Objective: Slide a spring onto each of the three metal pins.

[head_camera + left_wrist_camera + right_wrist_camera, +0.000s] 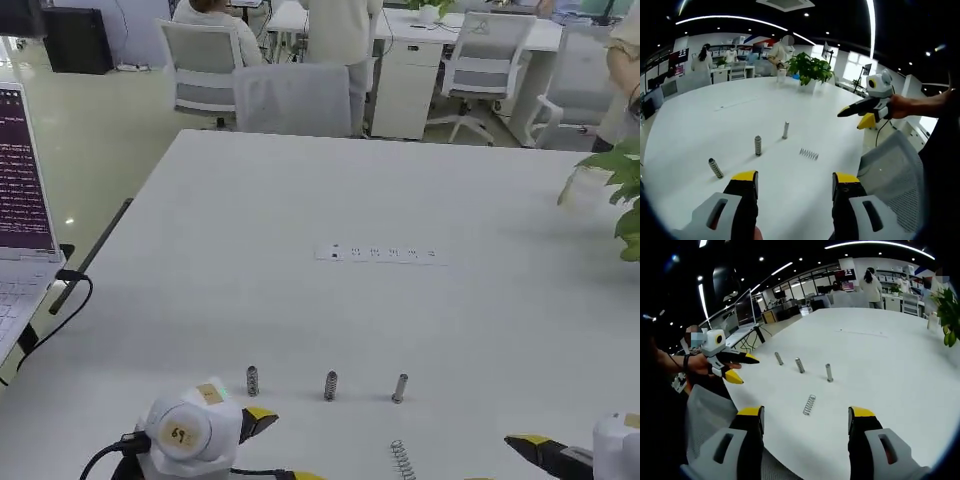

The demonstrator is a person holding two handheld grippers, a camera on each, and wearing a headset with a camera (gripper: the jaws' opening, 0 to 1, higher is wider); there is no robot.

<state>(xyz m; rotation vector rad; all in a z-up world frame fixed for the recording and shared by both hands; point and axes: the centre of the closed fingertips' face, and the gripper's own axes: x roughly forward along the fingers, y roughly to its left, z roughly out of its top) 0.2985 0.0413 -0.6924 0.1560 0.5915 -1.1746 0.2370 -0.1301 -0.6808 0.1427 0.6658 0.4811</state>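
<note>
I have both claws wide and empty — left gripper, right gripper. The loose spring lies just ahead of the right claw — the bare pin stands beyond it.

Head view: high, at the near edge of the white table, facing forward and down across it toward office desks. Left gripper view: low, facing across toward the right gripper. Right gripper view: mirrored, facing the left gripper. All three share the pin row and the loose spring, both near.
</note>
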